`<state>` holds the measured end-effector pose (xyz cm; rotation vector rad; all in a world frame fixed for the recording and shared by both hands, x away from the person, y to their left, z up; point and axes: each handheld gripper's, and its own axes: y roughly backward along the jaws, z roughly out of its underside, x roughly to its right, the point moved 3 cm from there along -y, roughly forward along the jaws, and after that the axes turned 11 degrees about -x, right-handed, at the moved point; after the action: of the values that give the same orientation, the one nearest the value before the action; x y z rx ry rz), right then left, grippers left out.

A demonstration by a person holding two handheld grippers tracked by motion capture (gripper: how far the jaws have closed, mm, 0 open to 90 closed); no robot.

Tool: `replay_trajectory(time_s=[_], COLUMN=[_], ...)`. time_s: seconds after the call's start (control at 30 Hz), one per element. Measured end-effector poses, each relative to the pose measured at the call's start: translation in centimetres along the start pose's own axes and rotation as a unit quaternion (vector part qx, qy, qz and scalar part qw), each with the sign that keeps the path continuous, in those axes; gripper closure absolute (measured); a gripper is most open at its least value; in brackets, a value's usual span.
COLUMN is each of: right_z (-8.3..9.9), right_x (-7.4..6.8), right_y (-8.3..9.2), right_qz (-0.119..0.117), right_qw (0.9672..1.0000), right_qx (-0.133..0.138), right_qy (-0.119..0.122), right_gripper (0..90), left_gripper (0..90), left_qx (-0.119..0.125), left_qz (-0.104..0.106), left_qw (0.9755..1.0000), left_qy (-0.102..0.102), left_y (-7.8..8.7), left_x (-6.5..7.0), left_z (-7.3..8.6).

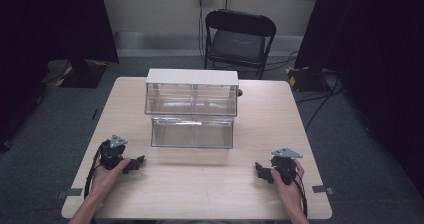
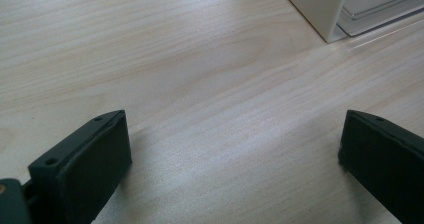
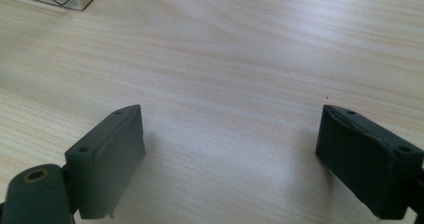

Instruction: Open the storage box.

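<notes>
Clear plastic drawer cabinet (image 1: 192, 111) with a white top sits mid-bench (image 1: 210, 184), its lower drawer (image 1: 192, 132) pulled out towards me. My left hand-held gripper (image 1: 134, 164) rests near the cabinet's front-left, my right hand-held gripper (image 1: 262, 171) near its front-right; both are released, jaws wide, nothing between them. I judge the drawer comes next: I'd approach level, square to its front, and push evenly so it doesn't skew.

Drawer unit (image 2: 320, 9) cropped at edge
</notes>
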<state>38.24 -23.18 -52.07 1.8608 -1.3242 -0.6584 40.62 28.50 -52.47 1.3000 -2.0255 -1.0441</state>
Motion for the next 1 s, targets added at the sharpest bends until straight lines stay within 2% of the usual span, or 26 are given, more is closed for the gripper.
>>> replay_trajectory(time_s=[0.3, 0.37, 0.43, 0.5, 0.53, 0.67, 0.9, 1.0], right_z=[0.0, 0.0, 0.0, 0.0, 0.0, 0.0, 0.0, 0.0], right_x=[0.0, 0.0, 0.0, 0.0, 0.0, 0.0, 0.0, 0.0], right_y=[0.0, 0.0, 0.0, 0.0, 0.0, 0.0, 0.0, 0.0], right_qz=[0.0, 0.0, 0.0, 0.0, 0.0, 0.0, 0.0, 0.0], right_qw=[1.0, 1.0, 1.0, 1.0, 1.0, 1.0, 1.0, 1.0], right_qx=[0.0, 0.0, 0.0, 0.0, 0.0, 0.0, 0.0, 0.0], right_qy=[0.0, 0.0, 0.0, 0.0, 0.0, 0.0, 0.0, 0.0], right_gripper=[11.2, 11.2, 11.3, 11.3, 11.2, 11.3, 11.2, 11.2], left_gripper=[3.0, 6.6, 14.9, 16.5, 17.4, 19.5, 20.0, 21.5], left_qx=[-0.003, -0.004, -0.005, -0.004, -0.005, 0.0, 0.027, 0.036], left_qz=[-0.001, -0.001, -0.003, 0.003, 0.017, 0.023, 0.043, 0.049], left_qw=[1.0, 1.0, 1.0, 1.0, 0.9998, 0.9997, 0.9987, 0.9981], left_qy=[0.0, 0.002, 0.0, 0.005, 0.003, -0.003, -0.006, -0.015], left_y=[0.2, 0.4, 0.5, 0.7, 0.8, 1.1, 2.1, 2.5], left_x=[0.1, 0.2, 0.2, 0.3, 0.4, 0.7, 1.5, 2.2], left_z=[0.0, -0.1, -0.1, -0.1, -0.2, -0.3, -0.7, -1.0])
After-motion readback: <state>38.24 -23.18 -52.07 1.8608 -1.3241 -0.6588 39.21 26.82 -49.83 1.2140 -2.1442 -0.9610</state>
